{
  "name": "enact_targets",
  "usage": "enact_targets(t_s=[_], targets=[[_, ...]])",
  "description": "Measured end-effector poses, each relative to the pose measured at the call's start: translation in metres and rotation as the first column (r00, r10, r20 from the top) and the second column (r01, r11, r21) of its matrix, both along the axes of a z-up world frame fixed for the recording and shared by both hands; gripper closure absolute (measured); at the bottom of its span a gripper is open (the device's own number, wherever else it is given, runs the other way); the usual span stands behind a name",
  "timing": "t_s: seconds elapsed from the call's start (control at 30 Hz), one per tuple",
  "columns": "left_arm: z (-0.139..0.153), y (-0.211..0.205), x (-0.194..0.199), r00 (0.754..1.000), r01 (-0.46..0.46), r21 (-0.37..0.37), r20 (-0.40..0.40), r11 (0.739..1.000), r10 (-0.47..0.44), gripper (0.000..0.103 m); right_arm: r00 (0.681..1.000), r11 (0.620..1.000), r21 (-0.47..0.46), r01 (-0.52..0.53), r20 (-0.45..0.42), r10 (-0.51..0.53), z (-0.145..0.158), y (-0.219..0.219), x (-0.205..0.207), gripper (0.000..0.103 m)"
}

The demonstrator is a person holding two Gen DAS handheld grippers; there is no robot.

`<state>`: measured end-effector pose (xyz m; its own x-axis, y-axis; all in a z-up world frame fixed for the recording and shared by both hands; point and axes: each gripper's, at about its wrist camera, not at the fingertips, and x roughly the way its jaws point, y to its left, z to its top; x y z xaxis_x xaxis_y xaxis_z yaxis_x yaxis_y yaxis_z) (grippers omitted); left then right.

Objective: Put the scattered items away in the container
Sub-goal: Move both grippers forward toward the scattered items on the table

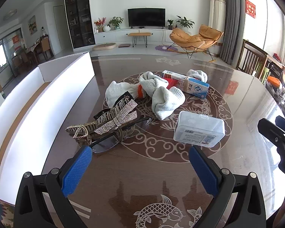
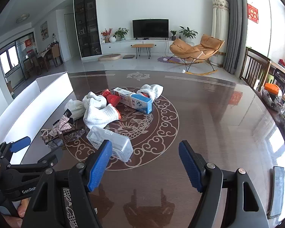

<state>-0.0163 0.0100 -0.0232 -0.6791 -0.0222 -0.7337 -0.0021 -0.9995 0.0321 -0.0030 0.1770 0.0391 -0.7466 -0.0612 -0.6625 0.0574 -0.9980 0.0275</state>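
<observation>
A white open box [image 1: 47,102] stands along the table's left side; it also shows in the right wrist view [image 2: 38,98]. Scattered on the table: rhinestone hair clips [image 1: 112,119], glasses [image 1: 104,144], white work gloves [image 1: 161,96], a blue-white carton [image 1: 197,88], a red-white carton [image 1: 173,75] and a clear plastic case [image 1: 199,129]. My left gripper [image 1: 140,153] is open and empty, just short of the glasses. My right gripper [image 2: 145,150] is open and empty, its left finger beside the clear case [image 2: 112,142].
The dark glossy table [image 1: 152,180] has a round dragon pattern. A phone-like slab [image 2: 277,190] lies at the right edge. Cluttered shelves [image 2: 279,98] and a wooden chair [image 2: 256,68] stand to the right.
</observation>
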Motion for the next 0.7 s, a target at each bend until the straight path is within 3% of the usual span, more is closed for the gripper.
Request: enact_targets(t_s=[0.7], targets=[[0.0, -0.003, -0.005, 1.0, -0.002, 0.006, 0.001, 1.0, 0.002, 0.0, 0.999, 0.999, -0.003, -0.036, 0.011, 0.036, 0.0, -0.01, -0.004, 0.03]])
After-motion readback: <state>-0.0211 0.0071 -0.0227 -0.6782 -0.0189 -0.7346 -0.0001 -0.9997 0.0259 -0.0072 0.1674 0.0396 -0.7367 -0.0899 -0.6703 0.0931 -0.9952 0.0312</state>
